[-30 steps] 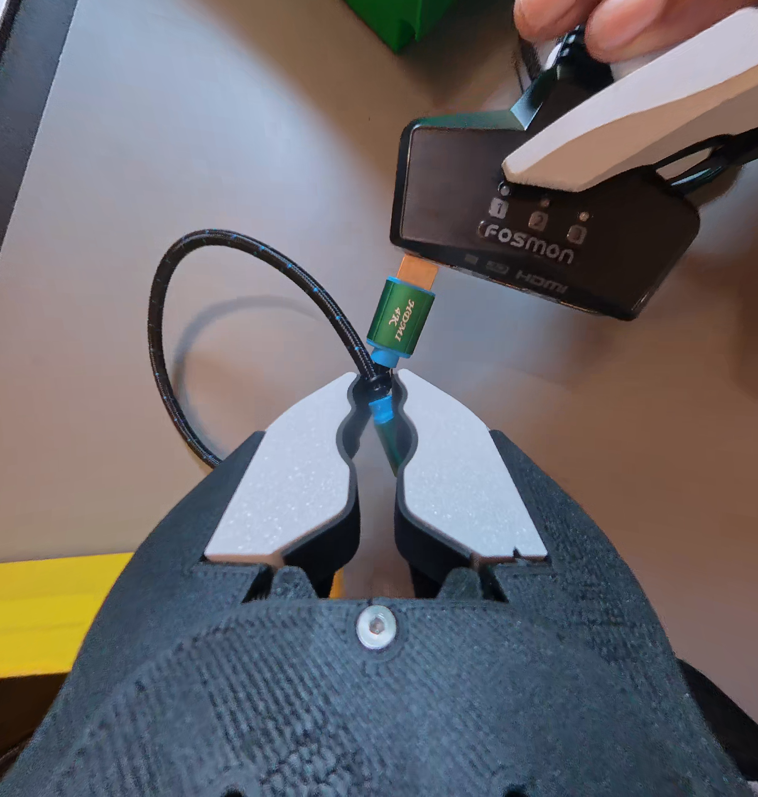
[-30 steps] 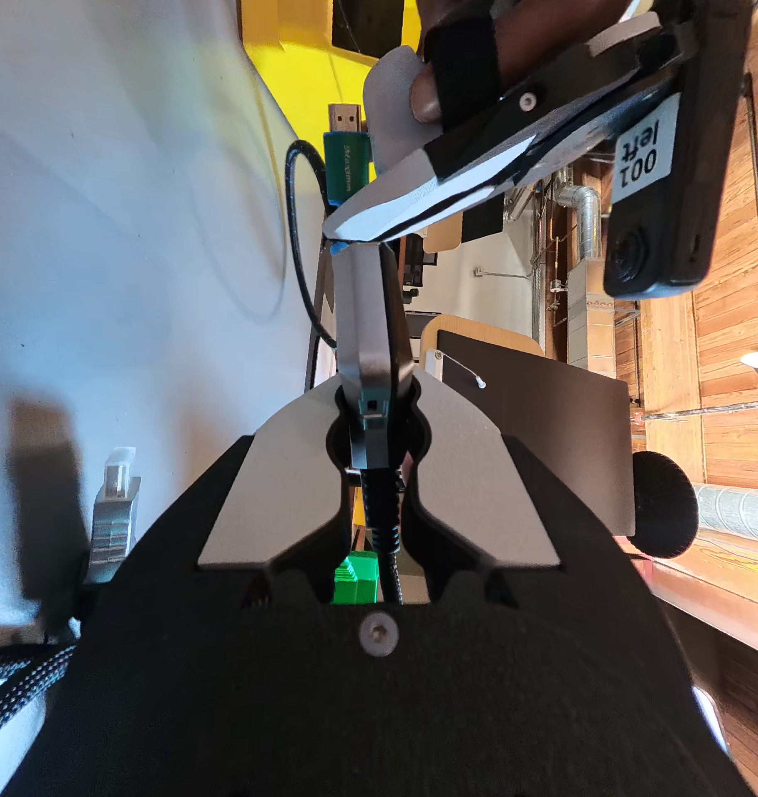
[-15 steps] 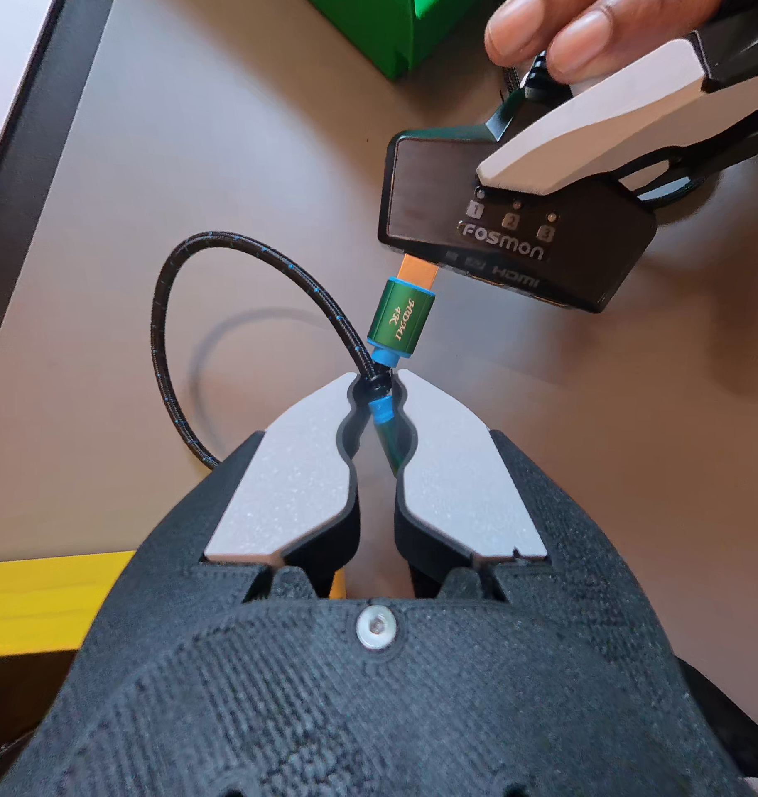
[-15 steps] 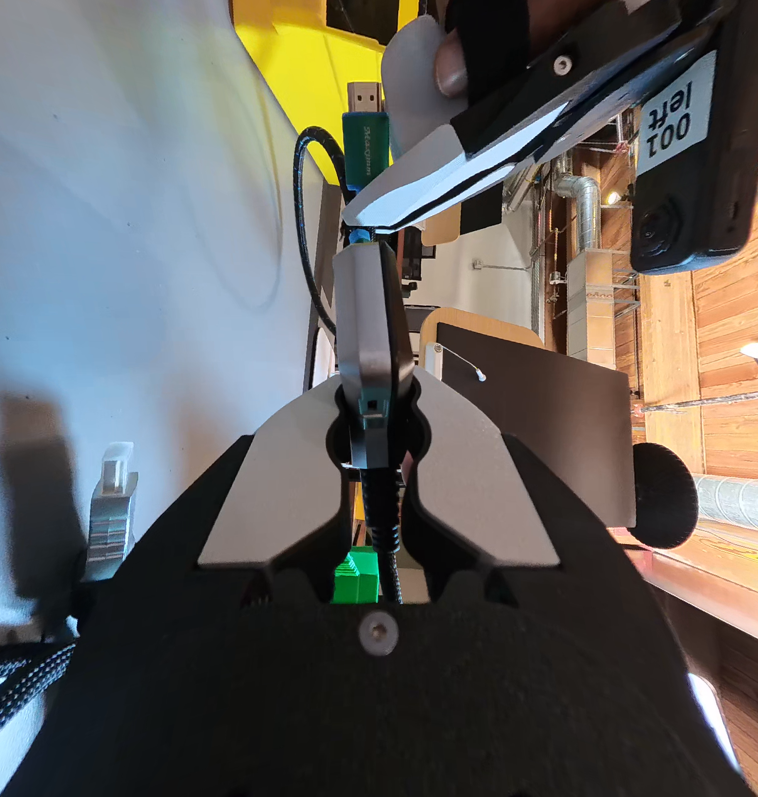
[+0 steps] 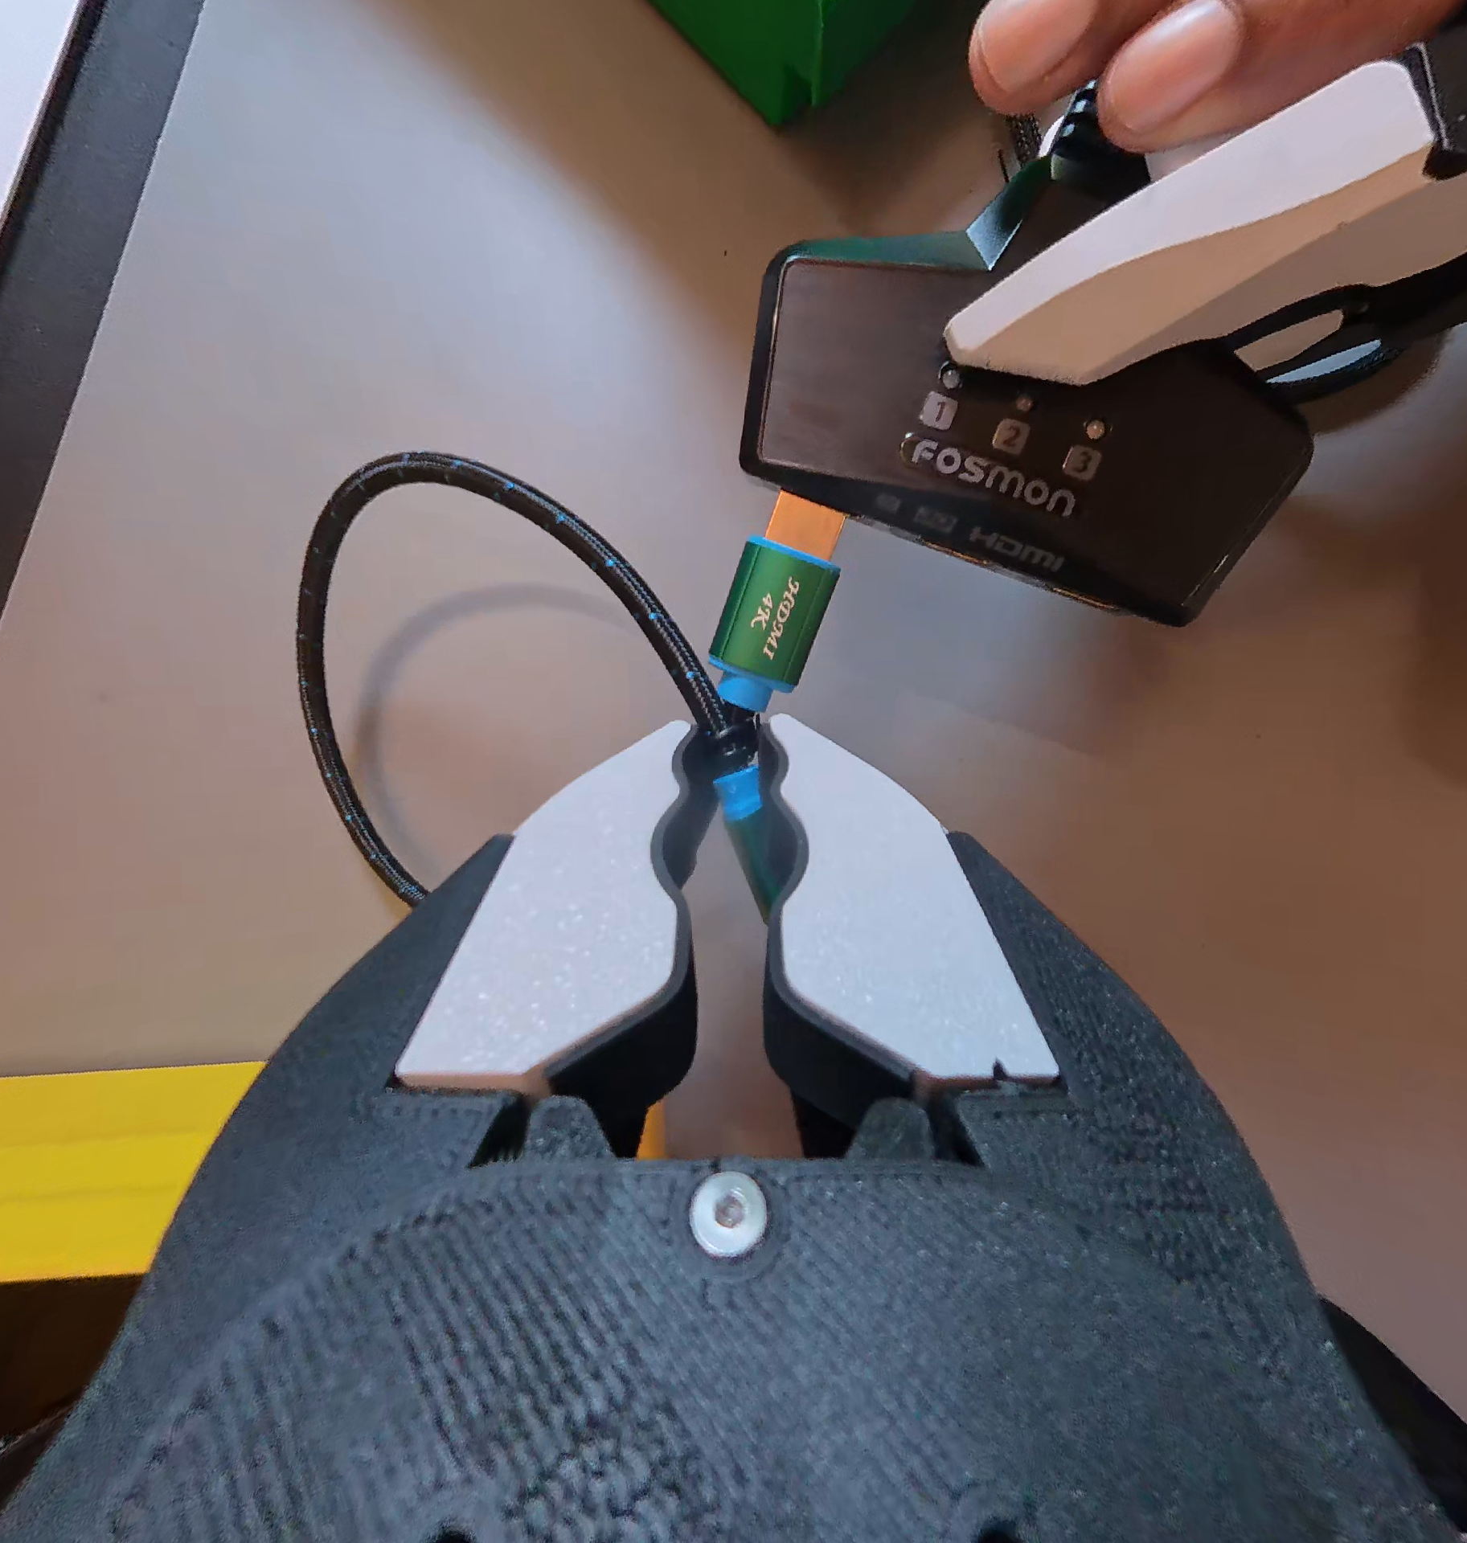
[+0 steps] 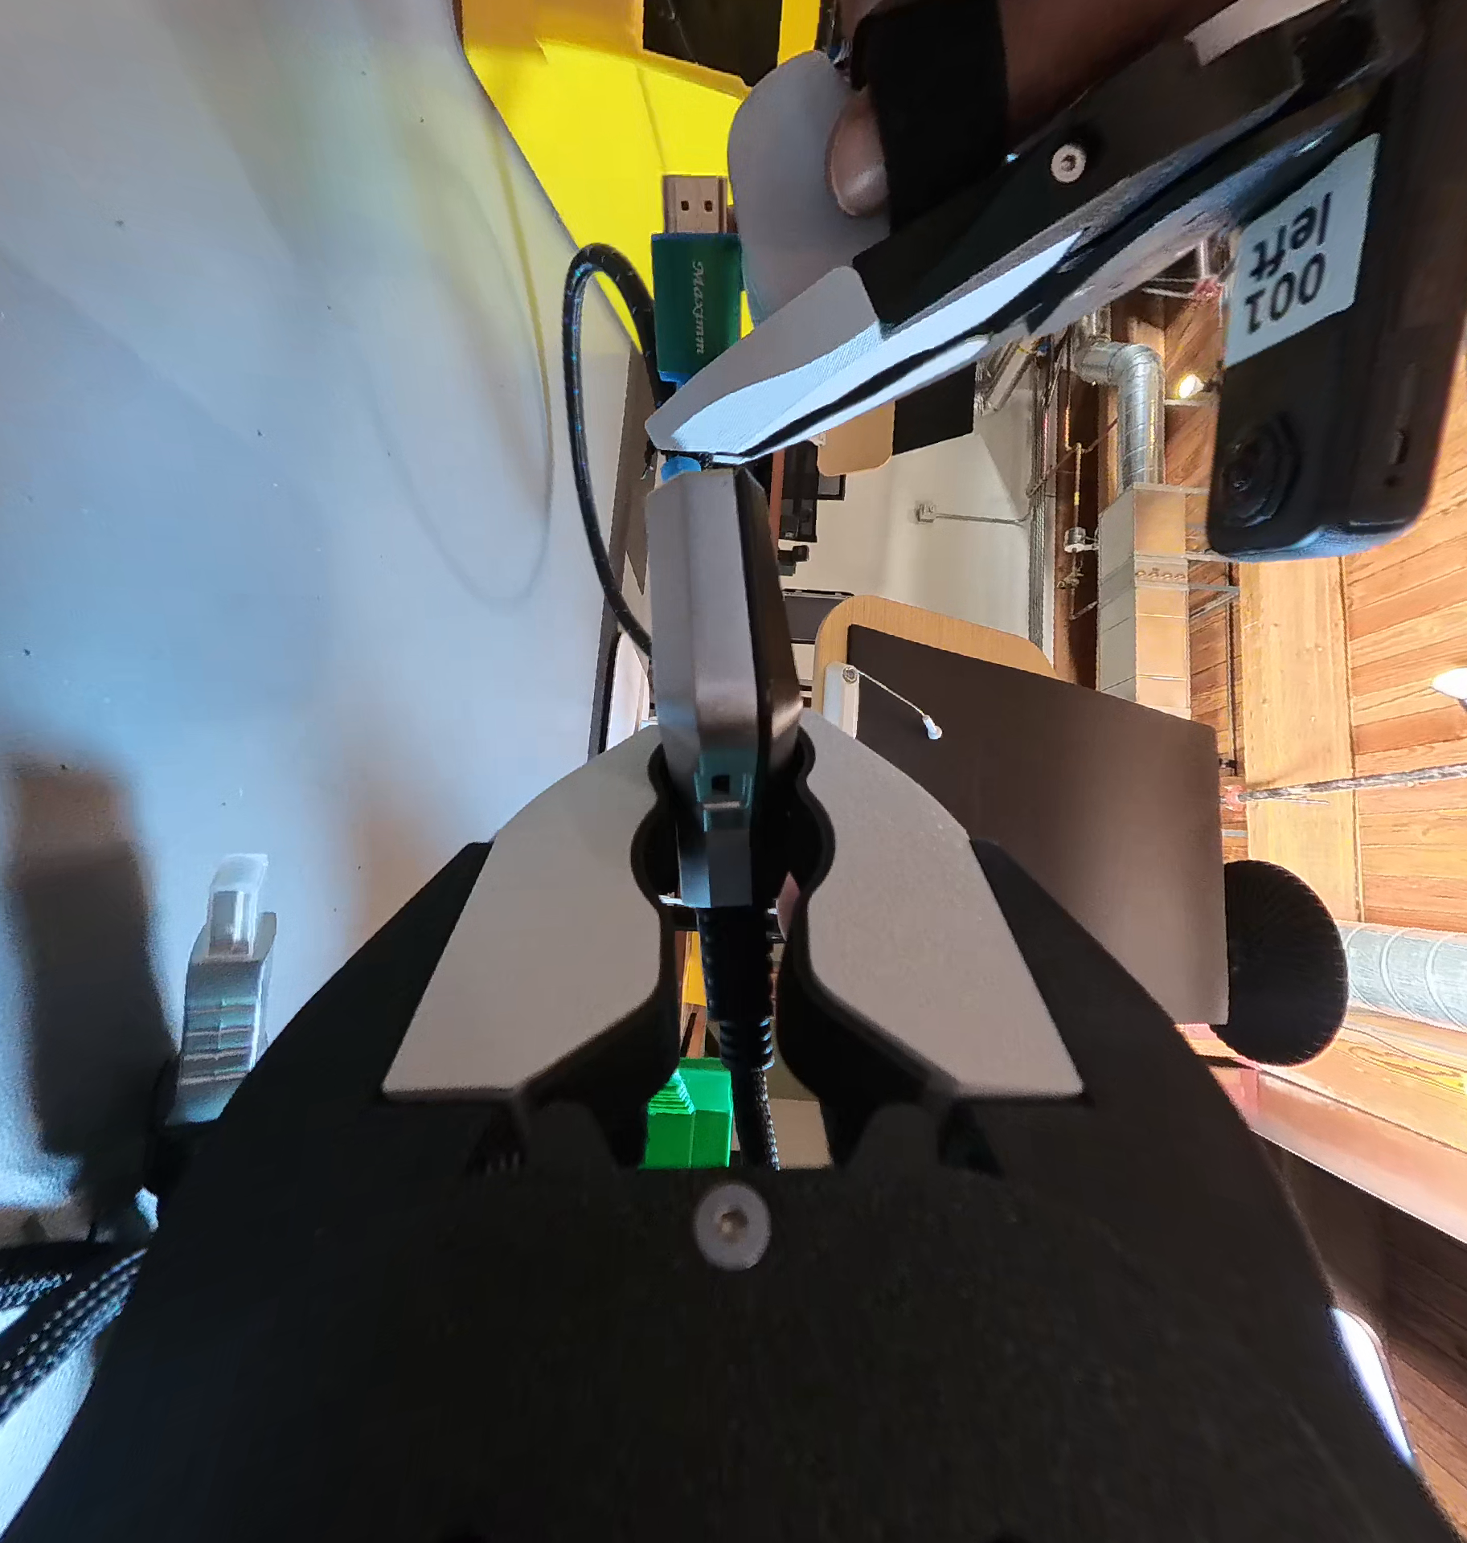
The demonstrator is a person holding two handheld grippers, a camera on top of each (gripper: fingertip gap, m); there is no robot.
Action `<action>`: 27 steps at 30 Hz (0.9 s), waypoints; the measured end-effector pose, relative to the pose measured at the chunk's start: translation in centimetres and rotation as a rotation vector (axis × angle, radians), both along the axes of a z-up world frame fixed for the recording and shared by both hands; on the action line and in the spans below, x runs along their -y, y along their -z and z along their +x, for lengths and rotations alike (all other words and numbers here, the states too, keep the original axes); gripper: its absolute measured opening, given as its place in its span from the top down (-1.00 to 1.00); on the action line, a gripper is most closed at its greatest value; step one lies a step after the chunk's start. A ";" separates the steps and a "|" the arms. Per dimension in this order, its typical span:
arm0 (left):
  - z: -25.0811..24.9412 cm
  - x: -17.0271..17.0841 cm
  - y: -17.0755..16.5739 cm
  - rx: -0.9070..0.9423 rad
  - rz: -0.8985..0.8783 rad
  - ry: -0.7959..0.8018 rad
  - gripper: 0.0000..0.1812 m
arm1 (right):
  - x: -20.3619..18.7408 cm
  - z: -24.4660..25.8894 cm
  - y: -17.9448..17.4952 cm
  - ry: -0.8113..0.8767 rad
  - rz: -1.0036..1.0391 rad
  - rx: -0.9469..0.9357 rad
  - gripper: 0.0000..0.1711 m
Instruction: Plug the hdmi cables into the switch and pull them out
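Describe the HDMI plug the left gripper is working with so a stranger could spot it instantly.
Start at the black rectangular switch box held above the grey tabletop. At its lower-left edge sits a green metal-sleeved HDMI plug with a gold tip, blue collar and black braided cable, unlike the silver plug lying apart.

A grey counter (image 5: 379, 292) carries a green block (image 5: 763, 50) at its far side and a yellow bin (image 5: 70, 1169) at its near edge; wood-panelled walls (image 6: 1381, 668) stand behind.
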State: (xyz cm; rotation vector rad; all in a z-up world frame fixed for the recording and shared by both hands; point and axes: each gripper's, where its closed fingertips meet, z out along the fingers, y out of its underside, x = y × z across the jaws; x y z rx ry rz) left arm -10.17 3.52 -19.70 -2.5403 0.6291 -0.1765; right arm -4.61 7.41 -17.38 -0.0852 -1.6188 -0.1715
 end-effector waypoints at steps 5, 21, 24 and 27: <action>0.3 0.0 -0.4 0.003 0.012 0.009 0.87 | -0.2 0.0 -0.1 0.006 -0.003 -0.003 0.74; -0.1 -0.1 0.0 -0.120 0.003 -0.008 0.87 | 0.1 -0.1 0.2 -0.003 -0.001 0.007 0.74; 0.2 0.0 -0.1 -0.098 0.005 -0.003 0.87 | 0.1 0.1 0.1 -0.001 0.000 0.003 0.74; 0.4 0.0 -0.3 -0.036 0.008 -0.006 0.87 | -0.1 0.3 0.0 0.000 -0.001 -0.004 0.74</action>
